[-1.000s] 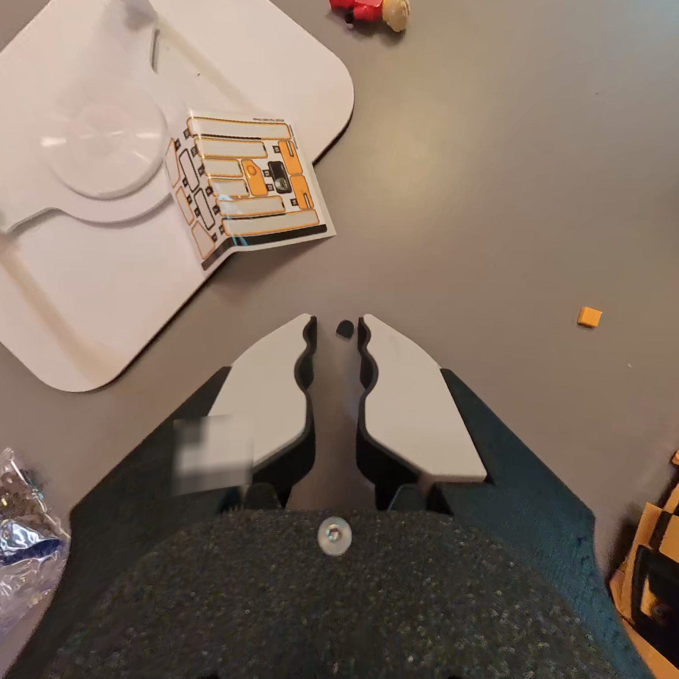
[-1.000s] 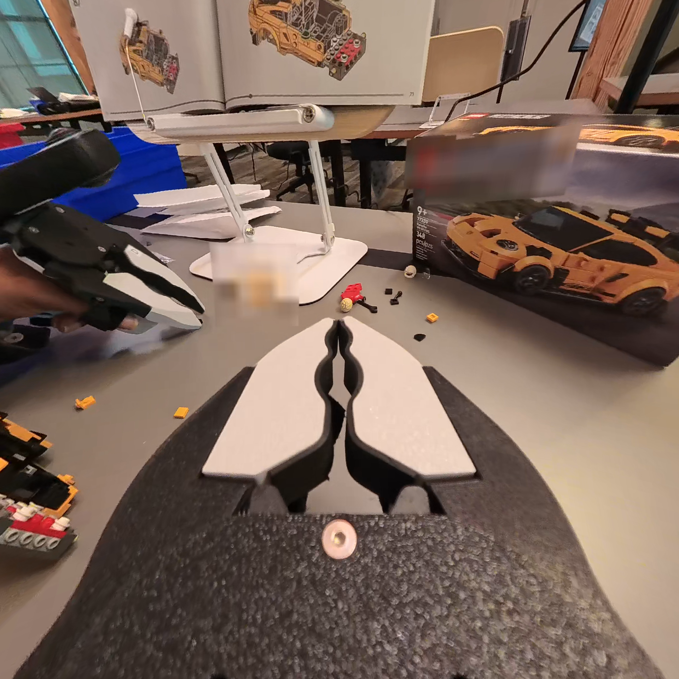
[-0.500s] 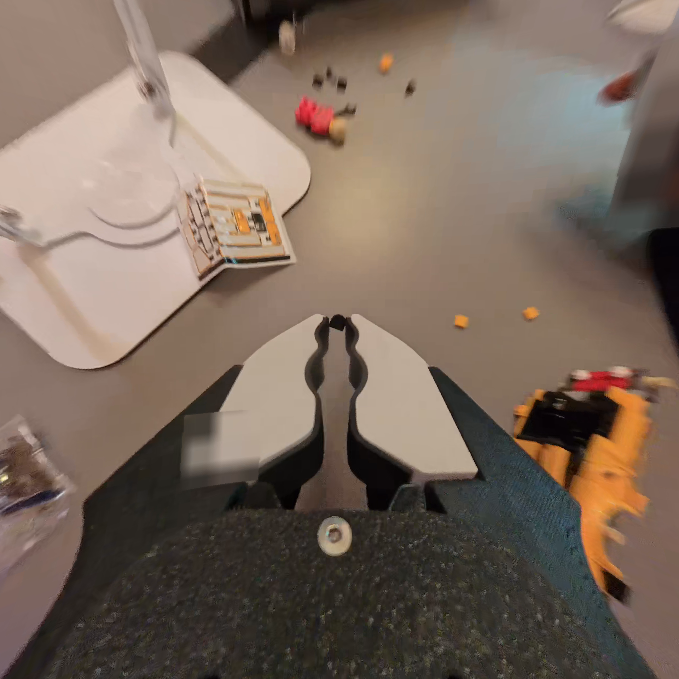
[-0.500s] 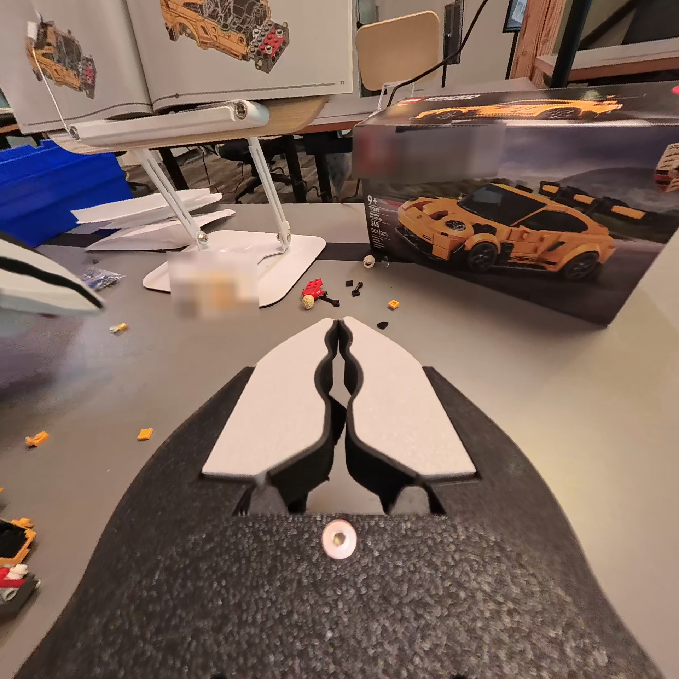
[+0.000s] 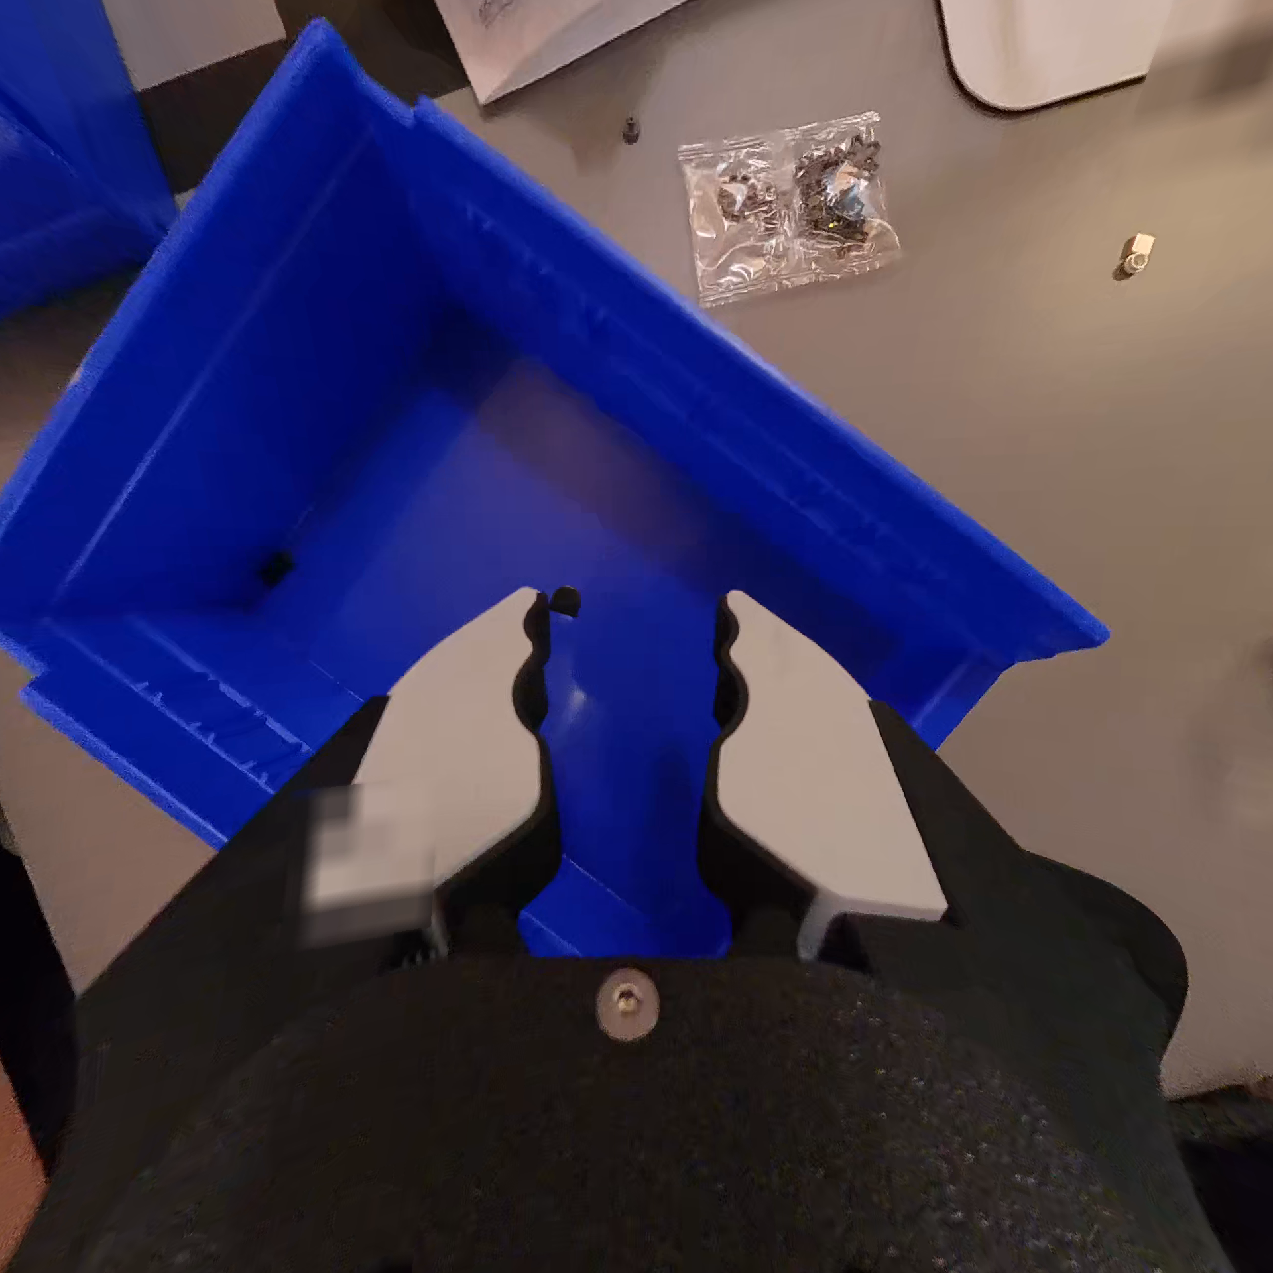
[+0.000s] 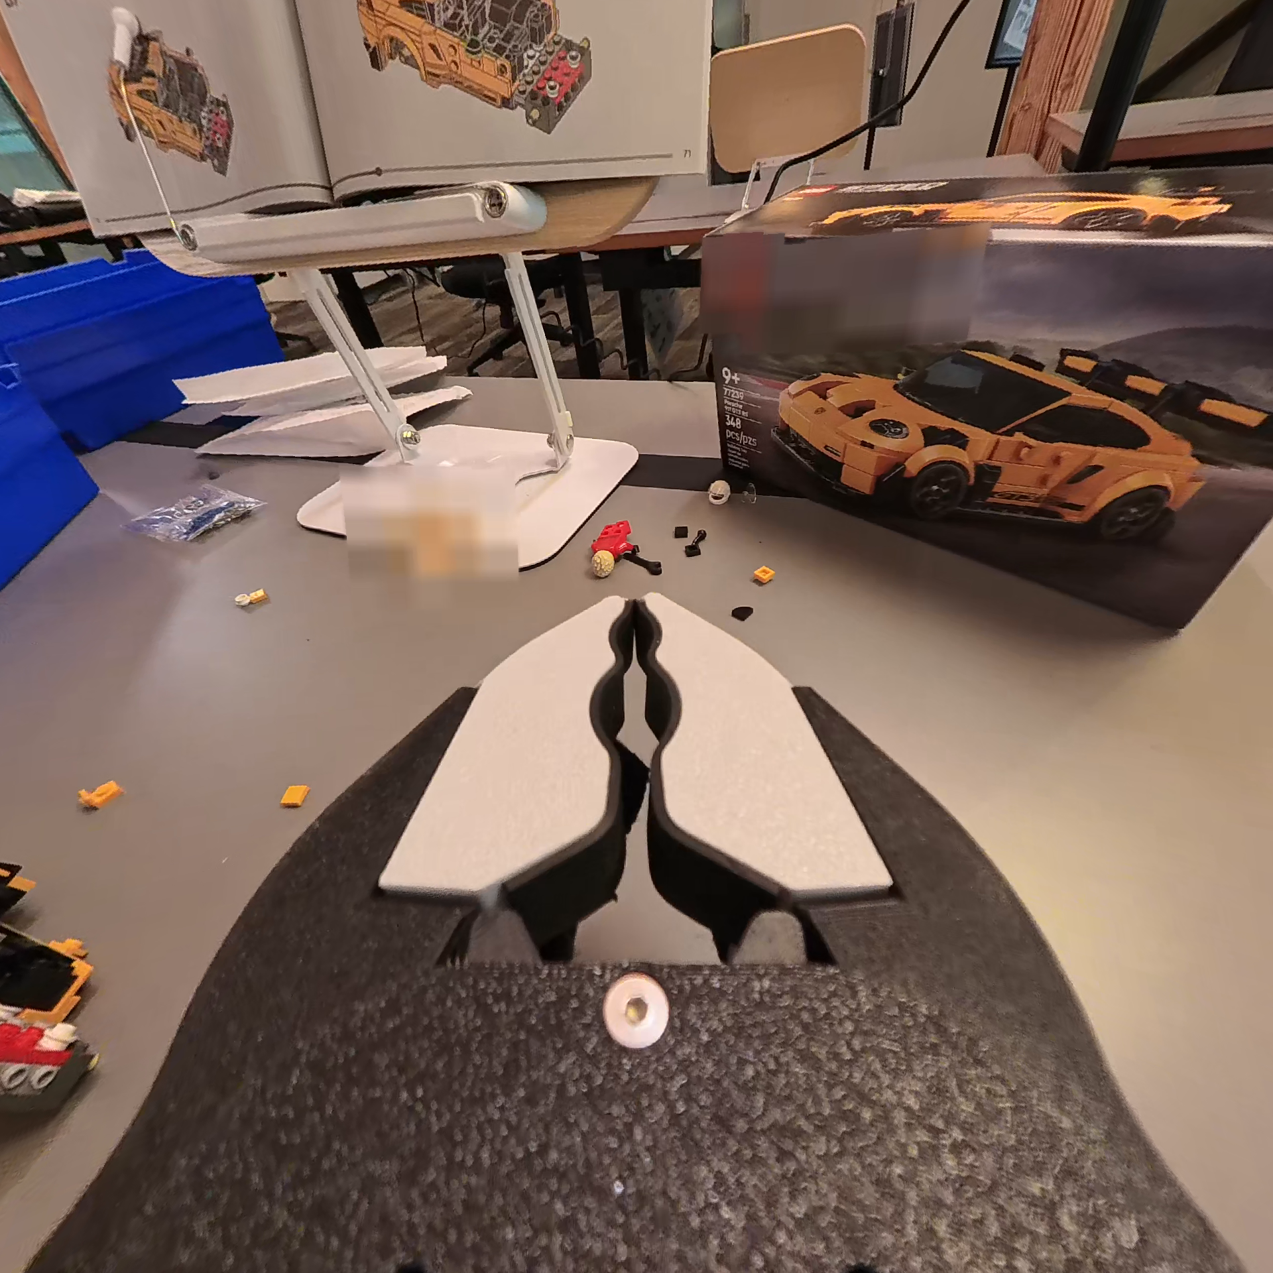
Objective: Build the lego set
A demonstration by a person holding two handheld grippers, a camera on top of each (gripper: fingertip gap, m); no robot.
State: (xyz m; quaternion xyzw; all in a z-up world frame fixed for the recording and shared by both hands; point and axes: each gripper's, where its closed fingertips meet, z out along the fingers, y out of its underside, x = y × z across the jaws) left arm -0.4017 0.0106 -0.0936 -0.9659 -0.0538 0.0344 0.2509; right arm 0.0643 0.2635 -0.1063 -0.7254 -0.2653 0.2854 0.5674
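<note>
Hovering over bin: left tongs (image 5: 627, 606) hang above the open blue bin (image 5: 758, 386), which stands at a bench (image 5: 1033, 482) edge.
Left tongs state: spread wide apart, clamping nothing.
Small black piece (image 5: 566, 601): right at the tip of the left finger (image 5: 468, 689), well clear of the other finger; touching or falling, cannot tell.
Bin contents: another black bit (image 5: 275, 566) lies in a floor corner.
Beside bin: clear bag of parts (image 5: 792, 207) on the bench.
Right tongs (image 6: 634, 603): pressed together on nothing, above mid-bench.
Nearest to them: black rounded tile (image 6: 742, 612), then orange tile (image 6: 763, 574) and red piece (image 6: 613, 537).
Far edge: car box (image 6: 964, 413) and white stand base (image 6: 592, 468).
</note>
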